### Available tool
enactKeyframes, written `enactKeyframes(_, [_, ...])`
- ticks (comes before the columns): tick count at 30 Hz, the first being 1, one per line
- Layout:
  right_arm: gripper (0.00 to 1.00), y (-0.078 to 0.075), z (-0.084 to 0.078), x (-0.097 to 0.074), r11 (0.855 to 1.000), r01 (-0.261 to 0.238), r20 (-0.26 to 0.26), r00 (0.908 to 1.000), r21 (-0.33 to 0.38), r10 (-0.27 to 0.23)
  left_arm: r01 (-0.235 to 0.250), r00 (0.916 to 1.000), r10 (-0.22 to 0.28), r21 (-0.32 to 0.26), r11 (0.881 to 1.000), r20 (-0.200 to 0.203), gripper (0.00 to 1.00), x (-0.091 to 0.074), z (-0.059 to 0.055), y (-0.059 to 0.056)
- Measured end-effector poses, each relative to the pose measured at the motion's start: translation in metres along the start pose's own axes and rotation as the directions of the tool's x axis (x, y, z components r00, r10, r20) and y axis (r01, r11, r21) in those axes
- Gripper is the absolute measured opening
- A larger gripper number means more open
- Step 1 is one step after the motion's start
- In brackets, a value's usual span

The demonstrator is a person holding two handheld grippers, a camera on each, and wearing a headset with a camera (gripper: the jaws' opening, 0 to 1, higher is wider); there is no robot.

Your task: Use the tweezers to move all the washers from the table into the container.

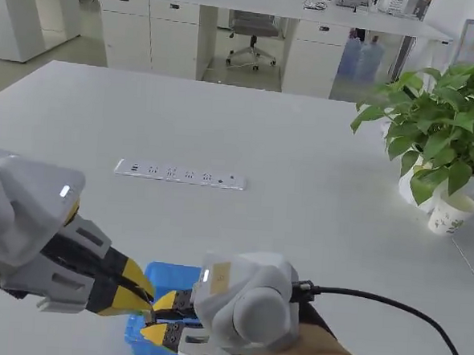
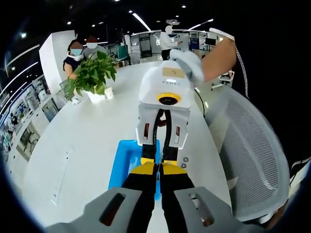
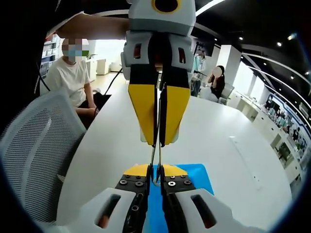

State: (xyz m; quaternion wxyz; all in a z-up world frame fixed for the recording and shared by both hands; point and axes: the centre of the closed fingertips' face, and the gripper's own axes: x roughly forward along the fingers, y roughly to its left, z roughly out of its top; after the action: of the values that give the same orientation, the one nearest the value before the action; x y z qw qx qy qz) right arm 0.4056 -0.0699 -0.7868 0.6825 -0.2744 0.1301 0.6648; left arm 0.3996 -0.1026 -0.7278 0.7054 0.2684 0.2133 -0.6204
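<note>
A blue container [image 1: 170, 276] sits on the white table near the front edge. My two grippers meet tip to tip above it. The left gripper [image 1: 151, 297] reaches in from the left with its yellow jaws together. The right gripper [image 1: 156, 317] points back at it from the right. In the right gripper view, thin metal tweezers [image 3: 156, 158] run from the left gripper [image 3: 158, 143] down into the right gripper [image 3: 155, 174], and both pairs of jaws are closed on them. The left gripper view has its own jaws [image 2: 158, 171] against the right gripper [image 2: 158, 161], over the container [image 2: 127, 155].
A white power strip [image 1: 179, 175] lies mid-table. A potted plant [image 1: 441, 134] and a paper cup [image 1: 450, 215] stand at the right edge. A black cable [image 1: 390, 303] trails from the right gripper. A mesh chair [image 2: 252, 160] stands beside the table, and a person [image 3: 73, 77] sits nearby.
</note>
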Motion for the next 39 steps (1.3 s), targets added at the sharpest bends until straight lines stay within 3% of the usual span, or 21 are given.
enactKeyframes(18, [0.09,-0.022,-0.036,0.017,0.996,-0.012,-0.033,0.9993,0.085,0.015,0.026,0.9991,-0.027,-0.031,0.999,-0.032,0.05,0.03,-0.024,0.027])
enactKeyframes(33, [0.1,-0.026,-0.06,0.033,0.992,-0.043,-0.099,0.9935,0.118,0.055,0.049,0.9965,-0.053,-0.06,0.997,-0.065,0.05,0.049,-0.044,0.036])
enactKeyframes(39, [0.1,-0.027,-0.065,0.033,0.991,-0.042,-0.117,0.9915,0.125,0.057,0.054,0.9962,-0.058,-0.064,0.996,-0.065,0.05,0.052,-0.046,0.038])
